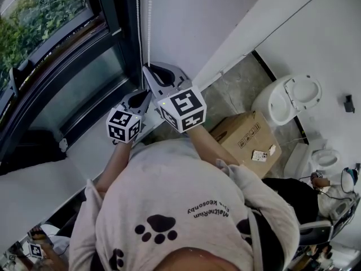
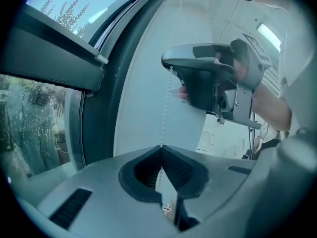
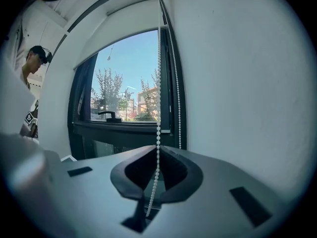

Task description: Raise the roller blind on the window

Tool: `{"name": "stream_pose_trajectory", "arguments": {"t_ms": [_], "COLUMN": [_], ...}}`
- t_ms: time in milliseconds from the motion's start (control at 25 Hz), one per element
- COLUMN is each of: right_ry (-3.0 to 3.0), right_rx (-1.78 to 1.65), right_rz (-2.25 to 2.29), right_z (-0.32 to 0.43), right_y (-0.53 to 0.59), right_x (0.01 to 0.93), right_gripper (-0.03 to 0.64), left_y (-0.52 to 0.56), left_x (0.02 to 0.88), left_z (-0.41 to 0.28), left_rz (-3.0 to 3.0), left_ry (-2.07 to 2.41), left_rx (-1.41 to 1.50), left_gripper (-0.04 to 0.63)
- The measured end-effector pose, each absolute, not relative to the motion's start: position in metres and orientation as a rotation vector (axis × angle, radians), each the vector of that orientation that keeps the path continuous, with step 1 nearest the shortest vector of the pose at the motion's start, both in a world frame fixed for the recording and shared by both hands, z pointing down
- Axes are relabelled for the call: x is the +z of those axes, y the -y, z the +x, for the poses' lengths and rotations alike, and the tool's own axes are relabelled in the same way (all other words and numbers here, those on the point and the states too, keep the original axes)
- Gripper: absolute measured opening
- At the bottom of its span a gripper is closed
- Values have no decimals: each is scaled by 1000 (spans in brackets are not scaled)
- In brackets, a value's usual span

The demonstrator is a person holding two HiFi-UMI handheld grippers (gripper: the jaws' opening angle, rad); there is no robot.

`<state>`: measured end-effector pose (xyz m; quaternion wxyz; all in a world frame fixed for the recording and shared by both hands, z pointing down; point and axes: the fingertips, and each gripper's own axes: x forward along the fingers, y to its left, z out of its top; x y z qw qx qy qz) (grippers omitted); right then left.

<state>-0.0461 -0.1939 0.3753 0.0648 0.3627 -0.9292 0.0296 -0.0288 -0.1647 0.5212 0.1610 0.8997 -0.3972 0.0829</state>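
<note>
The bead chain [image 3: 158, 108] looks like glossy white plastic. The left gripper [image 2: 161, 148] and right gripper [image 3: 157, 150] have smooth matt grey shells and ribbed black pads [image 3: 174, 168]. The cardboard box [image 1: 245, 137] is matt brown.

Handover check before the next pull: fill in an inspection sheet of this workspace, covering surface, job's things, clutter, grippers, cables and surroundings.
Surface: white sill under the window; grey stone floor beside it.
Job's things: bead chain hangs at the window's edge; second strand hangs free by the wall. The blind itself cannot be made out clearly.
Clutter: cardboard box on the floor; toilet behind it.
Grippers: left gripper and right gripper are both shut on the bead chain, right above left.
Cables: thin dark cable at lower right.
Surroundings: white walls; trees and buildings outside; other people at the picture edges.
</note>
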Motion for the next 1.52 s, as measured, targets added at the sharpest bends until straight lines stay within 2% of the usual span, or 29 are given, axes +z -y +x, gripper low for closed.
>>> {"name": "stream_pose_trajectory", "arguments": {"t_ms": [200, 400, 520, 1040, 1520], "right_ry": [2807, 2812, 2812, 2821, 2833], "right_rx": [95, 98, 95, 96, 79], "right_rz": [1098, 1096, 1093, 1083, 1060], "right_z": [-46, -46, -47, -52, -62], "right_y": [194, 193, 192, 187, 175], "right_x": [375, 375, 375, 374, 374], "right_gripper": [18, 18, 18, 18, 18], "left_y": [162, 157, 155, 138, 168], "left_x": [519, 493, 467, 325, 245], "left_z": [-27, -31, -38, -60, -47], "left_rz": [2606, 2623, 2639, 2819, 2981], "left_ry": [1115, 1113, 1127, 1241, 1219], "left_rx": [287, 208, 136, -22, -104], "left_gripper": [11, 12, 89, 89, 86]}}
